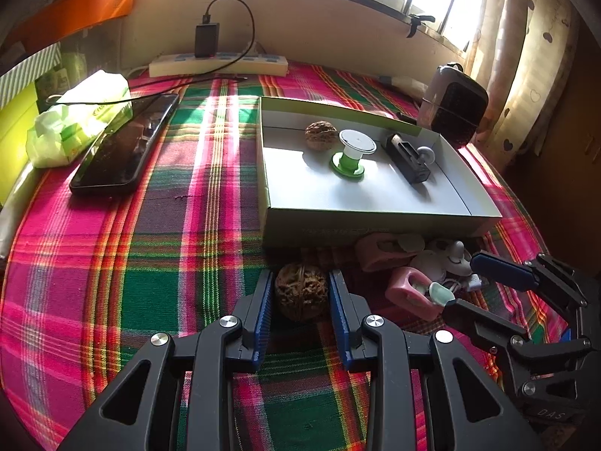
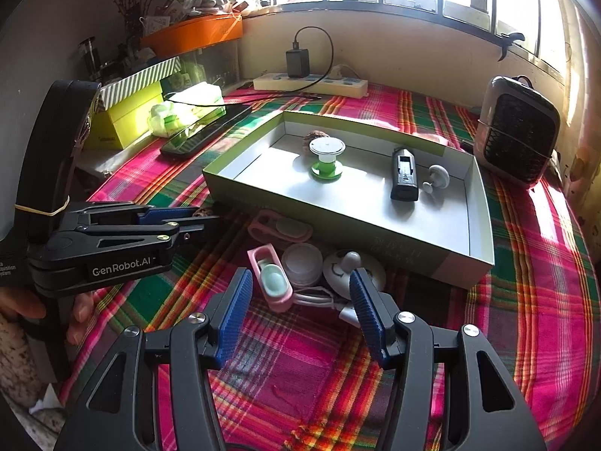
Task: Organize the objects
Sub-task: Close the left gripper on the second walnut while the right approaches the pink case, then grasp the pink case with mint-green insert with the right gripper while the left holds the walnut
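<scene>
A brown walnut (image 1: pixel 301 290) lies on the plaid cloth between the fingers of my left gripper (image 1: pixel 301 293); the pads stand close at both sides, and contact is unclear. A shallow white box (image 1: pixel 360 191) holds another walnut (image 1: pixel 320 134), a green-and-white spool (image 1: pixel 352 152), a black device (image 1: pixel 407 158) and a small white hook (image 1: pixel 426 155). My right gripper (image 2: pixel 298 295) is open over a pink clip (image 2: pixel 272 280), a white round lid (image 2: pixel 302 263), a white mouse-shaped gadget (image 2: pixel 347 268) and its cable. A second pink clip (image 2: pixel 280 230) lies near the box wall.
A black phone (image 1: pixel 127 143) and a green tissue pack (image 1: pixel 82 116) lie at the left. A power strip (image 1: pixel 218 64) with a charger stands at the back wall. A small heater (image 2: pixel 516 131) stands at the right. Yellow and striped boxes (image 2: pixel 131 109) are stacked far left.
</scene>
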`<state>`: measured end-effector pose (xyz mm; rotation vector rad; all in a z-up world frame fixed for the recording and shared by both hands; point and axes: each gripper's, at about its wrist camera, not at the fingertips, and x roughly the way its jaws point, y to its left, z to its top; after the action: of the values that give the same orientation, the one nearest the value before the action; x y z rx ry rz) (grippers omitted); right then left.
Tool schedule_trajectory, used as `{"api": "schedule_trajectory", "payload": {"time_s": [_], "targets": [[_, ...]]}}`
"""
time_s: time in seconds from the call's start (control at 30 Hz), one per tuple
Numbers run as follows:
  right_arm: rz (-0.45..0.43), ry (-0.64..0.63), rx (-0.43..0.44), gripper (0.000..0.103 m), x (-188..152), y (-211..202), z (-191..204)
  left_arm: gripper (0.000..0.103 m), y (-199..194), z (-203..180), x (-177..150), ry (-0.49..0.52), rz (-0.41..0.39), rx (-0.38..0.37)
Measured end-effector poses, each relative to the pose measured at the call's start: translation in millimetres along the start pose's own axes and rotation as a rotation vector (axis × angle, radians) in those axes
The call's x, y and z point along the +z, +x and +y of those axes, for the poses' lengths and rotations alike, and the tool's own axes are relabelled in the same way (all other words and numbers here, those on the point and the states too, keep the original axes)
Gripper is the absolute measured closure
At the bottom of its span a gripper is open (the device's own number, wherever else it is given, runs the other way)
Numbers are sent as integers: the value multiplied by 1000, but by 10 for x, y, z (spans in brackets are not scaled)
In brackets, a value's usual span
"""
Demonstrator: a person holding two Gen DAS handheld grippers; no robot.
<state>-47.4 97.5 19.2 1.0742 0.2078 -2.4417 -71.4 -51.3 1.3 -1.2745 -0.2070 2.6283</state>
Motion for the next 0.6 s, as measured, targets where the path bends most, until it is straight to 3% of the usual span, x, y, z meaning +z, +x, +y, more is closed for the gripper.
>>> {"api": "schedule_trajectory", "payload": {"time_s": [0.33,0.6], "targets": [[29,-35,43,49,21,144,129,76,-32,118,-9,-23,-7,12],[42,-49,85,62,43,178,206,76,-36,129,-10,-23,-8,12]]}}
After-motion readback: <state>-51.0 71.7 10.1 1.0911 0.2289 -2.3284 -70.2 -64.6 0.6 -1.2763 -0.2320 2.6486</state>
